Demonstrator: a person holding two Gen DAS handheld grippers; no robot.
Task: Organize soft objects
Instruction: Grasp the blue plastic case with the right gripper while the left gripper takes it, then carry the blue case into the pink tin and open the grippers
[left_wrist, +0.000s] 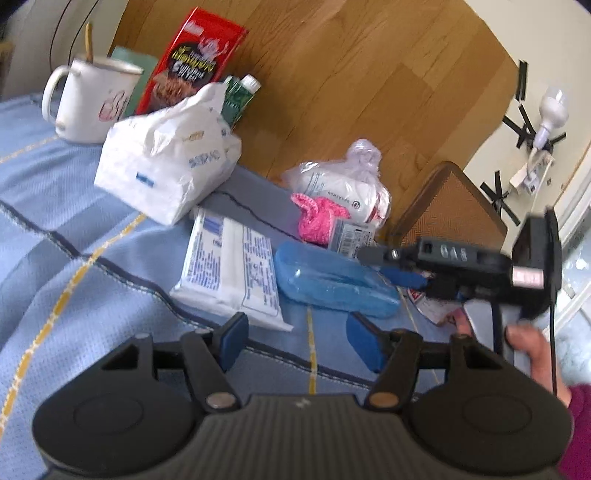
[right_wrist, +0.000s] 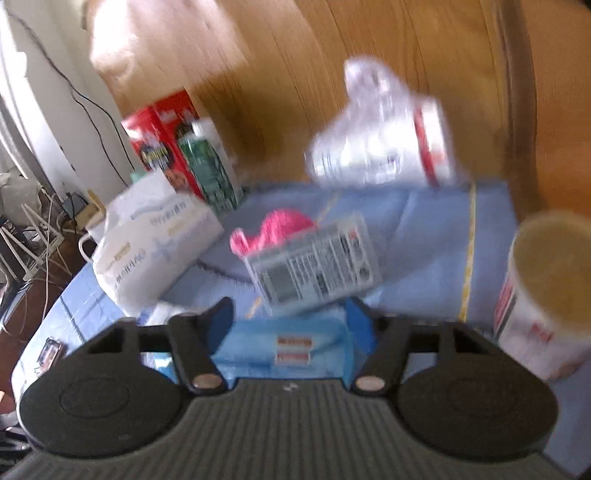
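A blue sponge pack (left_wrist: 334, 282) lies on the blue bedspread (left_wrist: 74, 258). My right gripper (left_wrist: 391, 266) reaches in from the right with its jaws around the pack's right end; in the right wrist view the pack (right_wrist: 284, 349) sits between the open fingers of that gripper (right_wrist: 291, 326). A pink knitted item (left_wrist: 319, 218) with a grey label card (right_wrist: 314, 262) lies behind it. A white wipes pack (left_wrist: 231, 266) lies left of the sponge. My left gripper (left_wrist: 299, 338) is open and empty, just in front of both packs.
A white plastic bag (left_wrist: 166, 162), a clear bag of white cloth (left_wrist: 343, 184), a white mug (left_wrist: 88, 99), a red box (left_wrist: 192, 62) and a green tube (left_wrist: 238, 98) stand along the bed's far edge. A paper cup (right_wrist: 546, 295) stands at the right.
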